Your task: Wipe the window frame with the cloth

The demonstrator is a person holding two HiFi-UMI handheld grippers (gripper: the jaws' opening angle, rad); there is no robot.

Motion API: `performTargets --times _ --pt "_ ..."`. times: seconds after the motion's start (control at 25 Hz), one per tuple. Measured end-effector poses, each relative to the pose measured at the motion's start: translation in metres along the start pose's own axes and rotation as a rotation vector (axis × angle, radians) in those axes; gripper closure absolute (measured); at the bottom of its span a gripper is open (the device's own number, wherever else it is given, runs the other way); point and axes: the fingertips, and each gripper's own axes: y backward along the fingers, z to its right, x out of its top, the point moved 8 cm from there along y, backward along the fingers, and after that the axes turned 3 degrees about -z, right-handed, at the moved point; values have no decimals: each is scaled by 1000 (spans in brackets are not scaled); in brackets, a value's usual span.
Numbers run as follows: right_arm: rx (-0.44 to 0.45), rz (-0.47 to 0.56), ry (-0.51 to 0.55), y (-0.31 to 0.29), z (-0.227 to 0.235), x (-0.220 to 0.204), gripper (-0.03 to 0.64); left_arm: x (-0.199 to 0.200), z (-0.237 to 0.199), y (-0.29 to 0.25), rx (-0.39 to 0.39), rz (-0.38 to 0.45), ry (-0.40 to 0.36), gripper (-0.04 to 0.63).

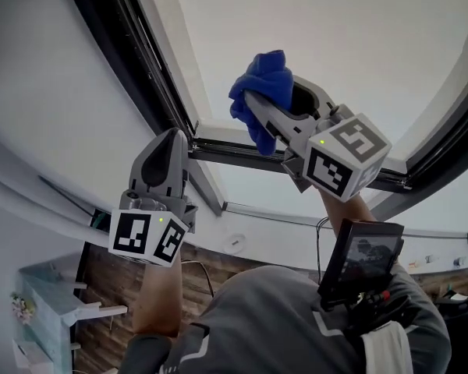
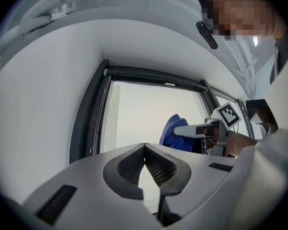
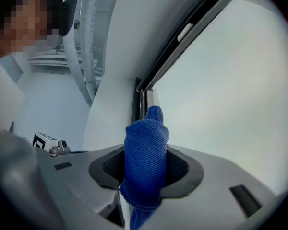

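Two grippers sit close to the window frame [image 1: 226,151]. The right gripper [image 1: 285,100] clamps a blue cloth [image 1: 259,84] just beside the frame's corner. The left gripper [image 1: 175,136], jaws pressed together on nothing, is below that frame.

Cloth [image 1: 261,92]: deep blue, fine knit weave, bunched into a thick wad. It is pinched at its middle between the jaws of the right gripper [image 3: 145,174]. The rounded top stands up beyond the jaws and a loose tail hangs below them. It is held high, in front of the pale glass [image 1: 335,37].

Window frame [image 1: 152,76]: dark, near black, long straight bars with parallel channels. One bar runs far up the left. A cross bar meets it at a corner and passes right, just under the cloth.

Cloth tip lines up with that corner in the right gripper view. Contact with the frame cannot be told.
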Motion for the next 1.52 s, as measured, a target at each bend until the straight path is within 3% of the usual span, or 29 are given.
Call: performTargets --times 0.12,0.28,0.72,1.28,1.52 --pt "-41 -33 6 18 2 -19 443 -20 10 0 -17 -48 -11 588" --pt "-93 -65 2 38 6 -37 443 -41 20 -3 -44 -82 47 588" --pt "-133 -164 -30 76 -3 -93 443 -99 55 6 -97 -173 70 588" --pt "-151 -195 -31 88 0 -110 443 -103 54 1 -52 -164 96 588" --pt "-154 -192 -48 89 1 -112 443 -102 56 2 -62 -166 69 588"
